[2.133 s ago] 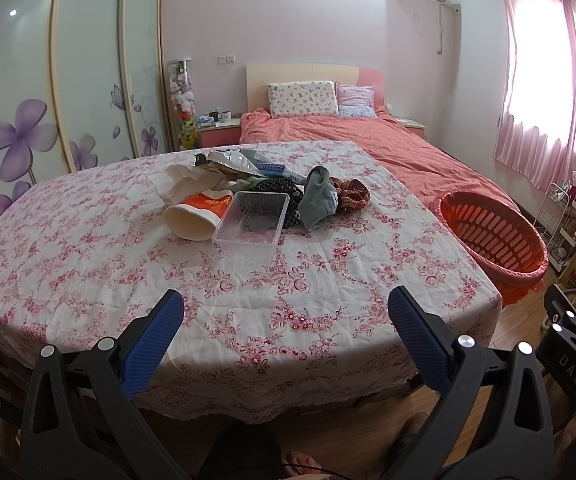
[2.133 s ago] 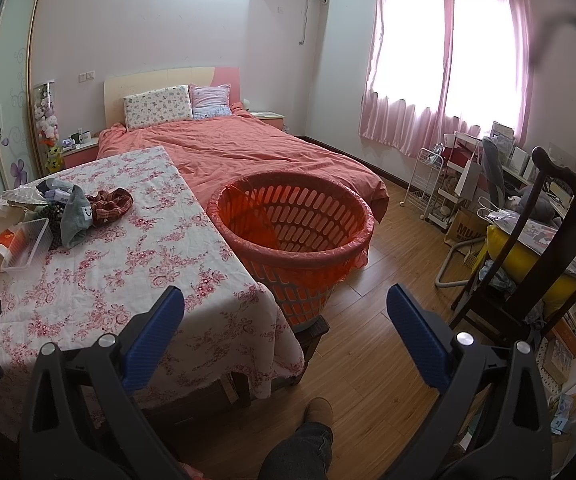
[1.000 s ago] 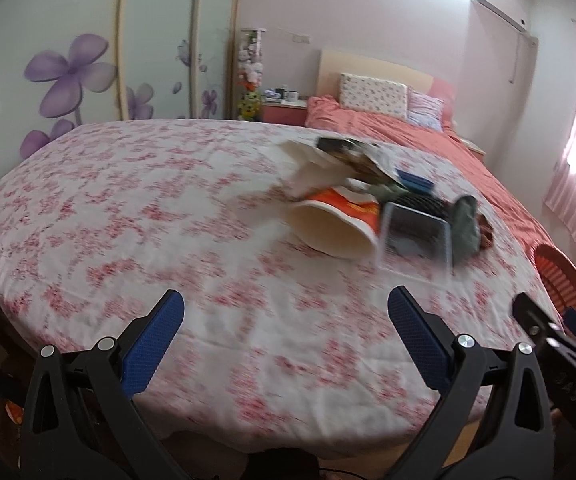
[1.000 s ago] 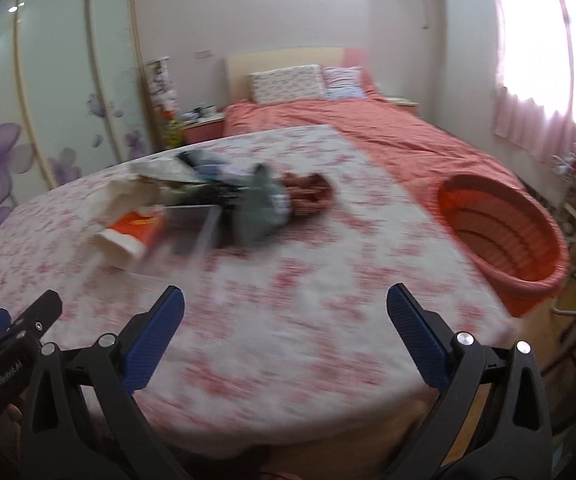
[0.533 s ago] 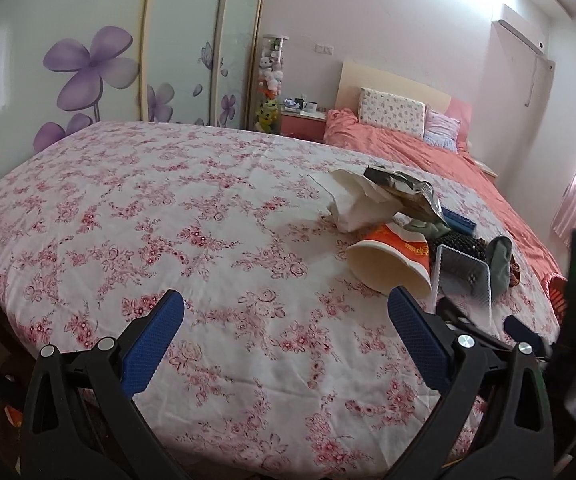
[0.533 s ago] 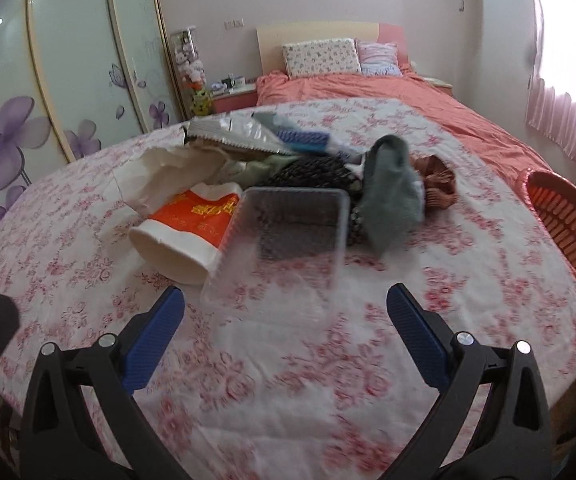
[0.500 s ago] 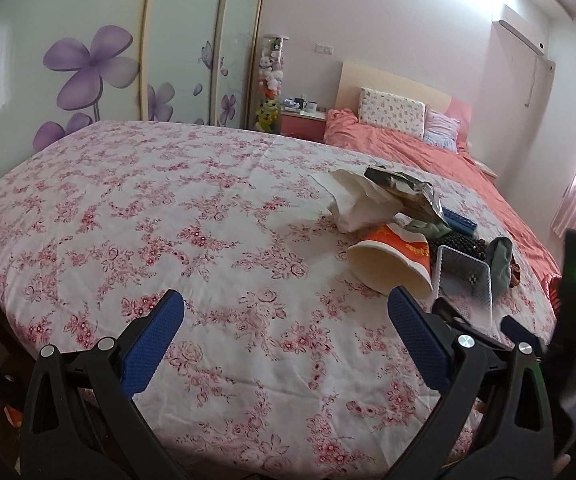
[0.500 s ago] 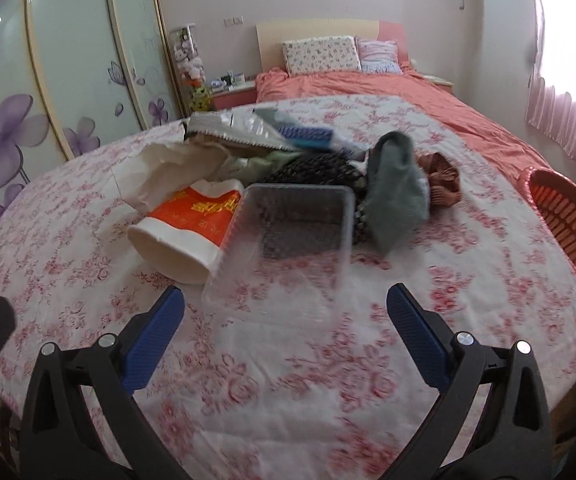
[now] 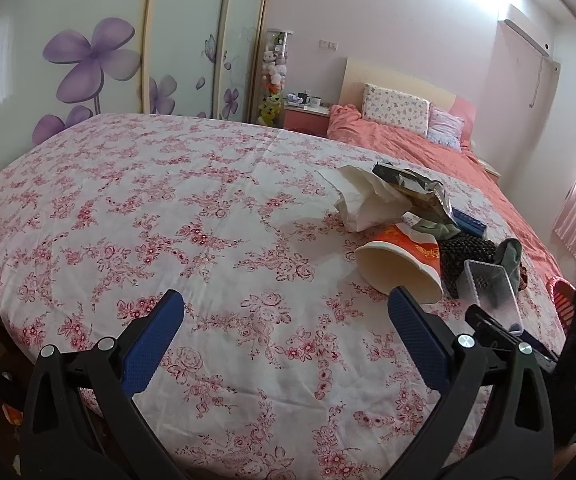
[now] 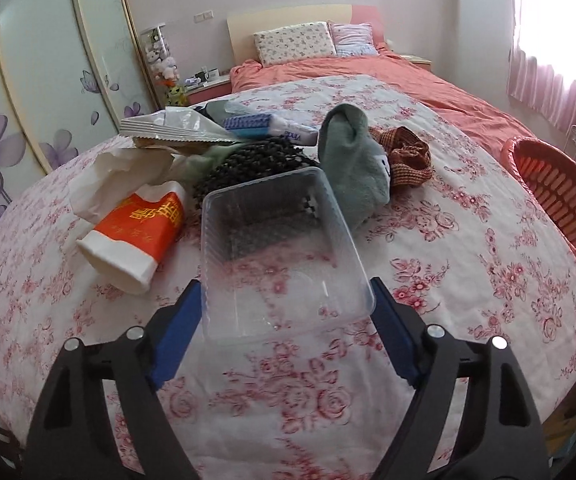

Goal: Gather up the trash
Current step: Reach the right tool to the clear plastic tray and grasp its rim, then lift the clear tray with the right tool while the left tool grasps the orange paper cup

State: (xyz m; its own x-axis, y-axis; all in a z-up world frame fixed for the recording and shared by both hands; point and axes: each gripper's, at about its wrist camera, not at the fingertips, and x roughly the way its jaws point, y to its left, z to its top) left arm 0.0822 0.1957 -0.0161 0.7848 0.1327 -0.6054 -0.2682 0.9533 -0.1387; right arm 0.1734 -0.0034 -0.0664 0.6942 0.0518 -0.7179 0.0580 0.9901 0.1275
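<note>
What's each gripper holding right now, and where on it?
Right gripper straddles the clear plastic tray's near end, one finger per long side; contact unclear. Left gripper holds nothing.

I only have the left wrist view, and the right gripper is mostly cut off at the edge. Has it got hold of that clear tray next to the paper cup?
Observer: Yes, it looks that way. In the right wrist view the right gripper is closed on the clear plastic tray, with a blue pad against each long side near its front end.
Operator: Is there anything inside the tray?
Observer: It looks empty. The flowered tablecloth shows through its bottom.
Operator: Where could it be dropped?
Observer: An orange basket stands past the table's right edge with its top open, so that's probably the place.
</note>
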